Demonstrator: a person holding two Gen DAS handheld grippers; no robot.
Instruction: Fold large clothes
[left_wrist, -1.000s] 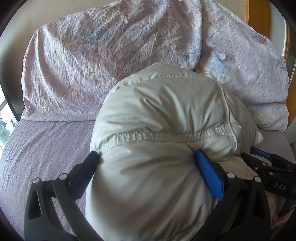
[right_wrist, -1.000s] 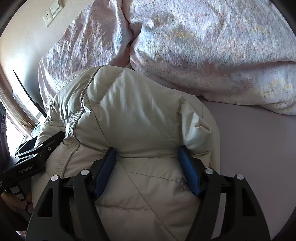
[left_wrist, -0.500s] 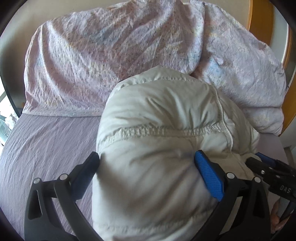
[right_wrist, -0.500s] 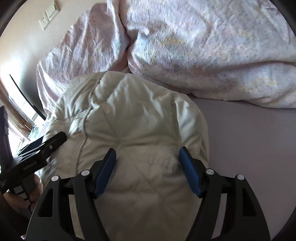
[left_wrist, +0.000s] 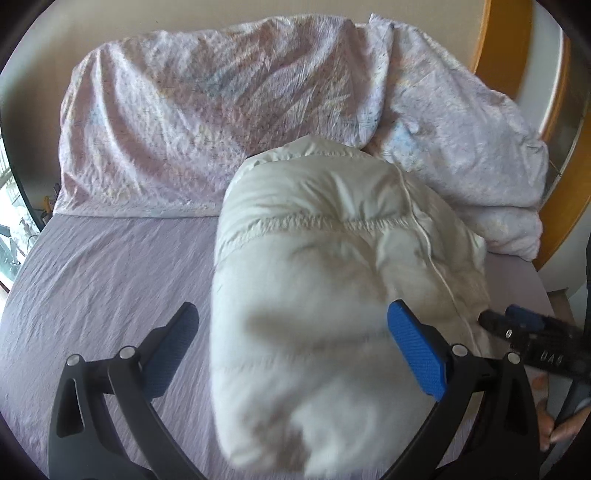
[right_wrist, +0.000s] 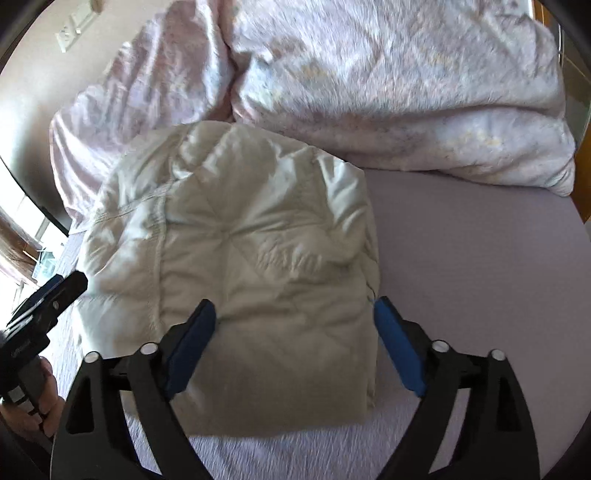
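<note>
A cream quilted puffer jacket (left_wrist: 332, 280), folded into a thick bundle, is seen lying on the lilac bed sheet (left_wrist: 103, 280) near the middle of the bed. Its far end is pressed against the pale floral pillows (left_wrist: 221, 110) at the head. A stitched seam is seen running across its top in the left wrist view; diamond quilting is shown in the right wrist view (right_wrist: 258, 266).

The left gripper (left_wrist: 291, 343) is held over the near left part of the bundle. Its jaws are spread wide; the left blue pad (left_wrist: 173, 347) is seen clear of the fabric over the sheet, while the right one is at the jacket's surface. Whether that pad presses in cannot be told; no grasp is shown.

The right gripper (right_wrist: 295, 339) is held over the near right part, jaws opening. The jacket lies between the pads (right_wrist: 192, 343), which are seen at its sides, released rather than clenched.

Each gripper is seen at the edge of the other's view, with fingers of a hand (right_wrist: 40, 402) wrapped on the handle. A wooden frame (left_wrist: 495, 44) is seen at far right, a wall socket plate (right_wrist: 74, 29) at far left.
</note>
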